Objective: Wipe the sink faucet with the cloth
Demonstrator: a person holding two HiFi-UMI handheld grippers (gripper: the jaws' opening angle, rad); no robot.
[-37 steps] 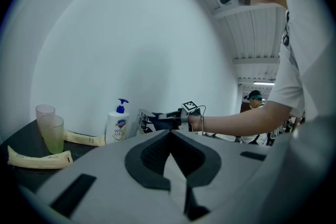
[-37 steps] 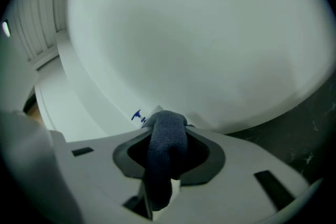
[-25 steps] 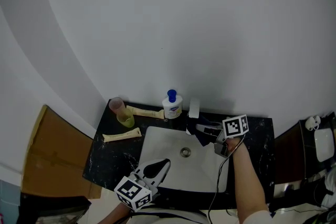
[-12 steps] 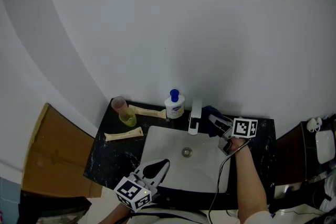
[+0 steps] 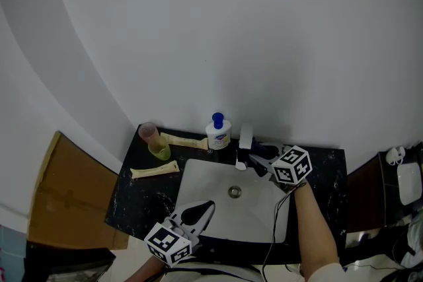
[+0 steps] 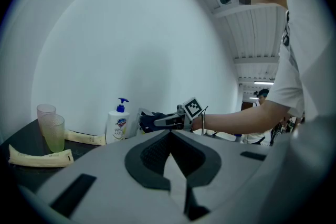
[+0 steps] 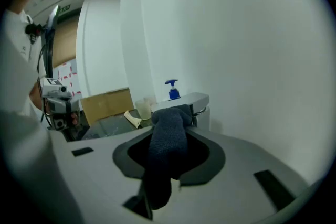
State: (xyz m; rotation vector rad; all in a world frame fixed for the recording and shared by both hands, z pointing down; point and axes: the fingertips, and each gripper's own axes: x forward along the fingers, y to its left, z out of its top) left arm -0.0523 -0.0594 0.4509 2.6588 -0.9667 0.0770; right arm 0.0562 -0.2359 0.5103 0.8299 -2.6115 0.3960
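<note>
Bunching thickly, dark blue knitted cloth (image 7: 167,136), tip against pale faucet (image 7: 202,99)

Dim, flat light throughout; both gripper views bulge, darkening at edges.

The black counter (image 5: 132,200) holds a white sink (image 5: 205,185), soap bottle (image 5: 217,133), green cup (image 5: 158,151) and two cream packets (image 5: 154,170).

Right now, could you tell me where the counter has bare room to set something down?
Bare: the counter right of the basin, and its front-left corner before the nearer tube. Crowded: the back-left, with cup, second tube and soap bottle.
</note>
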